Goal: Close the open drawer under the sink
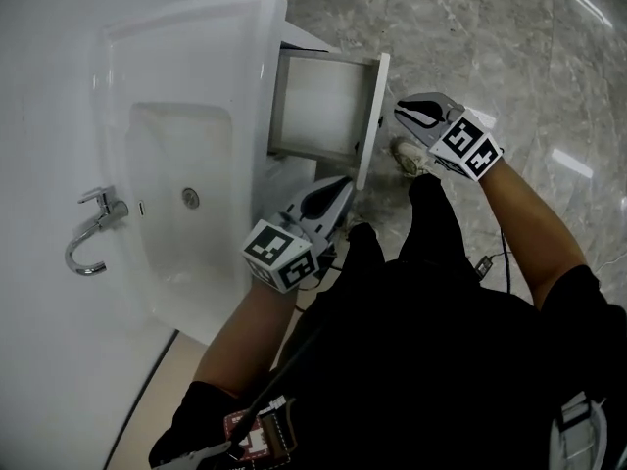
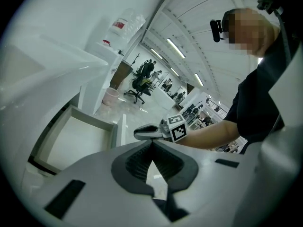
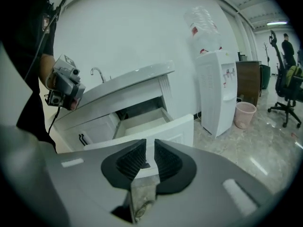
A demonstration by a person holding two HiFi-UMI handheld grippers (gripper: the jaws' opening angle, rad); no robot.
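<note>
Under the sink's (image 1: 186,16) front edge, the drawer (image 1: 318,106) stands pulled out. The right hand-held gripper (image 1: 404,114), jaws a slit apart and empty, hangs beside its front, seemingly to push. The left hand-held gripper (image 1: 339,190) is pinched closed on nothing.

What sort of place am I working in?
Likely a washbasin corner of an open-plan office: a white sink with a faucet and open drawer, a water dispenser beside it, office chairs beyond.
</note>
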